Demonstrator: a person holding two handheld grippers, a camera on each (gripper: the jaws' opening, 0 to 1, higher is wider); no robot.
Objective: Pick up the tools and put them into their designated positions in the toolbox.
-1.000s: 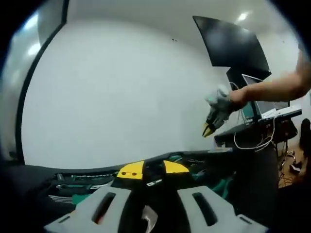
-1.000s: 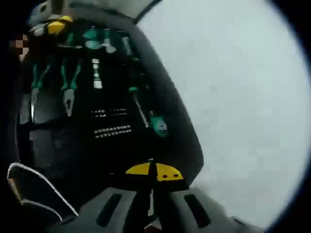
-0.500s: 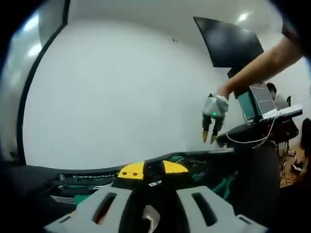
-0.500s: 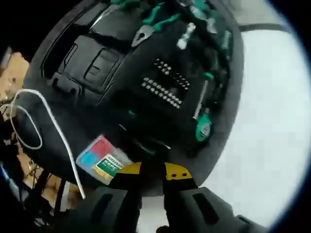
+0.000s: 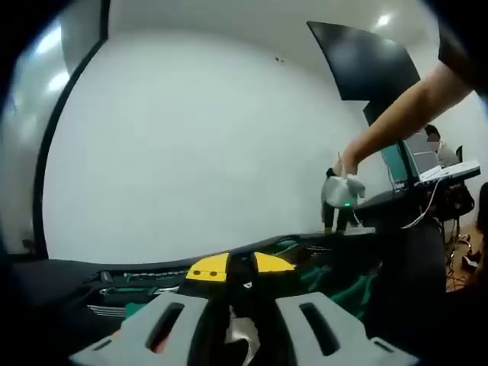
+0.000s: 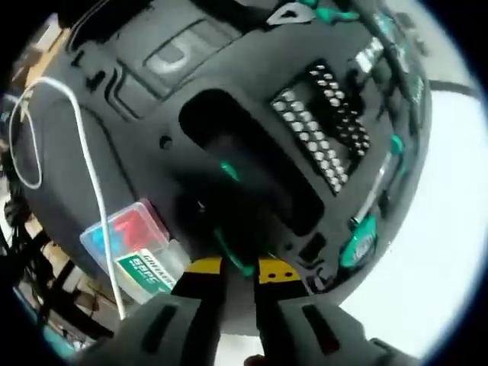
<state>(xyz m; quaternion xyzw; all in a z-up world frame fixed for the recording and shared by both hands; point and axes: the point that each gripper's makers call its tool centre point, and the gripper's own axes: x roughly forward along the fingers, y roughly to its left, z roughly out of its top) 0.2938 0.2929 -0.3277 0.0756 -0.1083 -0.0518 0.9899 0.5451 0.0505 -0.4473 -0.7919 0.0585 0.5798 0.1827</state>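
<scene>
The black toolbox [image 6: 137, 84] lies open under my right gripper [image 6: 239, 268]. Its yellow-tipped jaws stand a little apart, low over a dark recess, and a thin green tool piece [image 6: 231, 252] runs between the tips. A row of bits [image 6: 324, 126], a green-handled screwdriver [image 6: 364, 240] and pliers [image 6: 305, 11] sit in their slots. In the left gripper view the toolbox [image 5: 320, 267] lies low and the right gripper [image 5: 339, 221] points down onto it, held by a person's arm [image 5: 404, 107]. My left gripper [image 5: 240, 265] has something dark between its tips.
A small clear plastic box [image 6: 130, 244] with a red, blue and green label lies beside the toolbox, and a white cable [image 6: 84, 168] runs past it. A white surface [image 6: 427, 229] borders the case. A black monitor [image 5: 366, 61] and a desk with a laptop [image 5: 435, 175] stand at the right.
The right gripper has swung over the toolbox and come down close to the recess; its jaws, together a second ago, now stand slightly apart. The left gripper has stayed nearly still.
</scene>
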